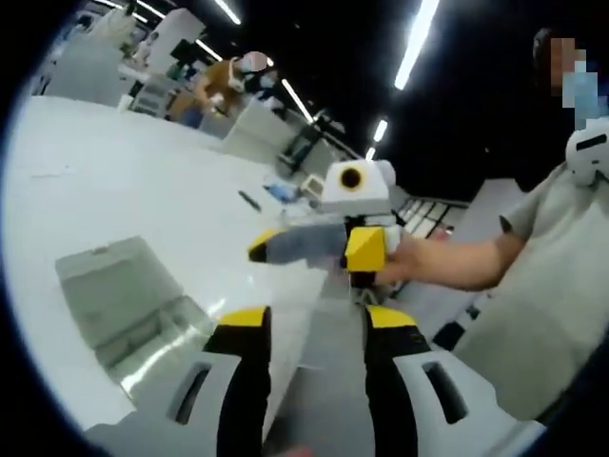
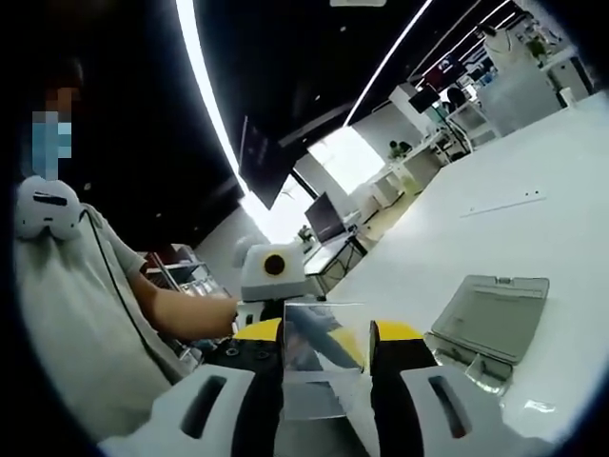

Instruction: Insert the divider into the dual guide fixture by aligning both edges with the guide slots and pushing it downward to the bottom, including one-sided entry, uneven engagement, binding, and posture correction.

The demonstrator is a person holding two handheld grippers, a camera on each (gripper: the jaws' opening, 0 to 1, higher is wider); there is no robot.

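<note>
**Divider held aloft between two grippers, fixture waiting on the bench**

A person lifts the clear divider (image 2: 322,367) above the white bench (image 1: 114,181), well clear of the grey guide fixture (image 2: 495,319) lying flat on it. In the right gripper view the right gripper (image 2: 324,357) has its yellow-tipped fingers (image 2: 398,333) pinching the pane's near end; in the left gripper view the left gripper (image 1: 314,328) pinches the opposite end between its own fingers (image 1: 244,319), with the right gripper facing it across the pane.

The step appears to be carrying and aligning. Done well, it likely means bringing the pane level over the fixture, squaring both edges to the slots before lowering, and keeping both ends dropping evenly to avoid binding.

The divider is a thin, transparent, rectangular sheet, faintly reflective and hard to trace by its edges.
</note>
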